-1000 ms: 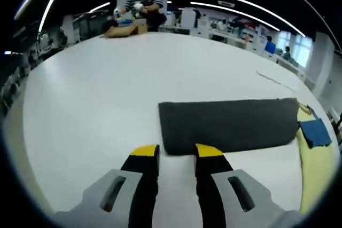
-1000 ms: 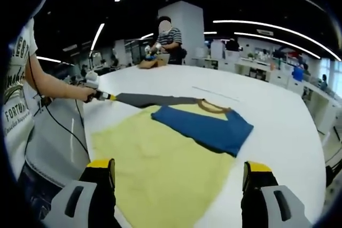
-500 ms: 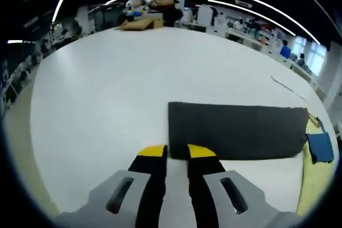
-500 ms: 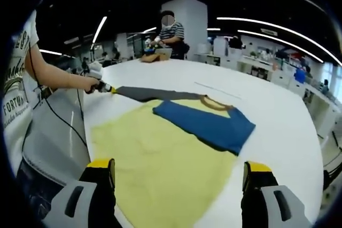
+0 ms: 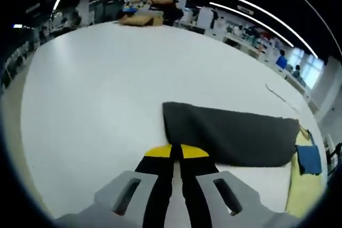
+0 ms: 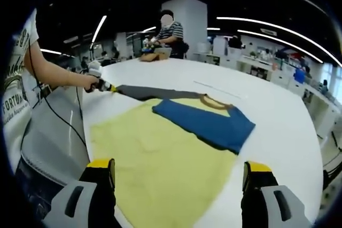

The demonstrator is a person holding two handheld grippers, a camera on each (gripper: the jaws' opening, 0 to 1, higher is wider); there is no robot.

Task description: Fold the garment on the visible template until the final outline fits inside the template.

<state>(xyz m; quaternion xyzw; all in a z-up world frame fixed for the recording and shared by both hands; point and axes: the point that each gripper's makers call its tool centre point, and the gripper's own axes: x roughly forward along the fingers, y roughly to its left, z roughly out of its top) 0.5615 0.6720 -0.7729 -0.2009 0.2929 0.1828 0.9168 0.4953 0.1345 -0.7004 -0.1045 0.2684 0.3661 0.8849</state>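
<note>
A yellow shirt (image 6: 160, 158) lies flat on the white table (image 6: 272, 116). Its blue sleeve (image 6: 208, 124) is folded across the body, and its grey sleeve (image 6: 144, 93) stretches out to the far left. In the left gripper view the grey sleeve (image 5: 230, 134) lies straight ahead. My left gripper (image 5: 176, 151) is shut on its near cuff corner, which lifts slightly. The same gripper (image 6: 109, 87) shows in the right gripper view, held by a hand. My right gripper (image 6: 179, 172) stands wide open above the shirt's near hem, holding nothing.
The person holding the grippers stands at the table's left edge, arm (image 6: 59, 78) stretched out. A thin dark line (image 6: 214, 90) runs across the table beyond the shirt. Another person (image 6: 170, 33) works at a brown box (image 5: 140, 18) at the far end. Desks fill the background.
My left gripper's jaws have closed from a wide gap onto the grey sleeve's cuff corner, and the cuff edge has lifted a little. The right gripper has stayed open and still.
</note>
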